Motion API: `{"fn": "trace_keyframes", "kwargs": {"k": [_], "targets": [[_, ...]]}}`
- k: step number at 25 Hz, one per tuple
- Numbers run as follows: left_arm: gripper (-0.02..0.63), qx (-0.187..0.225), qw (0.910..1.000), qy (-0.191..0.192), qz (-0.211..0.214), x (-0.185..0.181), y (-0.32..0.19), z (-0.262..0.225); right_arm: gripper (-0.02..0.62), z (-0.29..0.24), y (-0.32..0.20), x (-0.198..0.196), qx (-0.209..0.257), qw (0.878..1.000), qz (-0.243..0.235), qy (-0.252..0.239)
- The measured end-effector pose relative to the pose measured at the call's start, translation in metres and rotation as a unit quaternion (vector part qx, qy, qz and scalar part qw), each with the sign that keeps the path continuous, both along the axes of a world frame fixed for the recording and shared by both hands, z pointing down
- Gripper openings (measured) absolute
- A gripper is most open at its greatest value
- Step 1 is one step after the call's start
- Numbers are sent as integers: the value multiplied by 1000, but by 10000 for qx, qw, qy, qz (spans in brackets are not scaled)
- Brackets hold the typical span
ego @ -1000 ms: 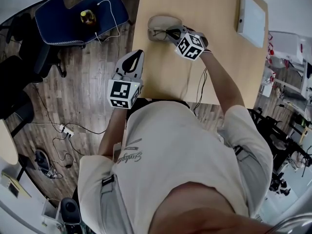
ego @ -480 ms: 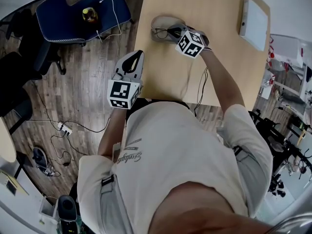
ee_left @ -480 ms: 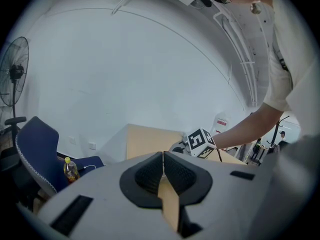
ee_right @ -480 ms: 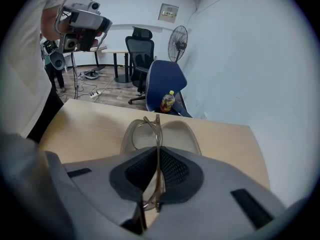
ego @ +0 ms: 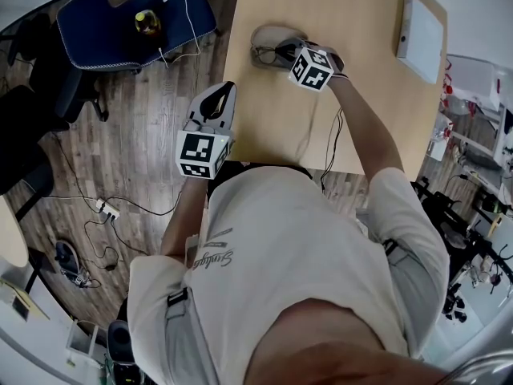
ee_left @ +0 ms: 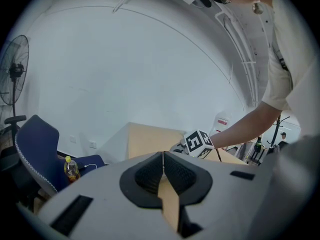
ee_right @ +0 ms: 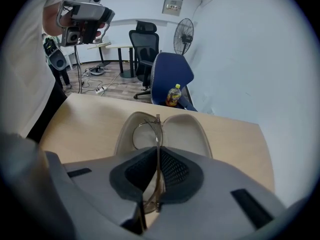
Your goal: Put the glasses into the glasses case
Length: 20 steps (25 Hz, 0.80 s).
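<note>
The right tool (ee_right: 158, 159) was clamped on the thin-framed glasses (ee_right: 158, 129), holding them edge-on by the frame with one lens ring jutting past the tips. Compared with a second before, it had sunk a little and tipped more steeply, so the glasses hung right over the open glasses case (ee_right: 187, 134). The grip had not loosened. That suggested the placing was nearly done, with only the final lowering and release left.

The case lay near the left edge of the worktop (ego: 353, 87), toward its far end. The left tool (ee_left: 163, 164) had not moved. It was closed on nothing and held off the near left corner, over the floor.

Whether the glasses were already touching the case lining could not be told. The pads hid the lower part of the frame, and from the head view the right tool covered most of the glasses. The worktop's far edge was cut off.
</note>
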<state>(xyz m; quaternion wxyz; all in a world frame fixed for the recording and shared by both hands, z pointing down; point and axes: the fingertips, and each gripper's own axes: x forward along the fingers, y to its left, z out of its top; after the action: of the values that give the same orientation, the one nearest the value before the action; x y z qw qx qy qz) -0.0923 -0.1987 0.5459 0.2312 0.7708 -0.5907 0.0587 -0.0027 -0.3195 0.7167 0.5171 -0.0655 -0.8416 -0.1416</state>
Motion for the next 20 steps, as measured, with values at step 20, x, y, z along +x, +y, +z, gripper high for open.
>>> {"fn": "trace_keyframes", "kwargs": {"k": [20], "targets": [[17,-105,9999,94,21,-10,-16,10,64,16,-6,-3,133,9994,-201,230]]}}
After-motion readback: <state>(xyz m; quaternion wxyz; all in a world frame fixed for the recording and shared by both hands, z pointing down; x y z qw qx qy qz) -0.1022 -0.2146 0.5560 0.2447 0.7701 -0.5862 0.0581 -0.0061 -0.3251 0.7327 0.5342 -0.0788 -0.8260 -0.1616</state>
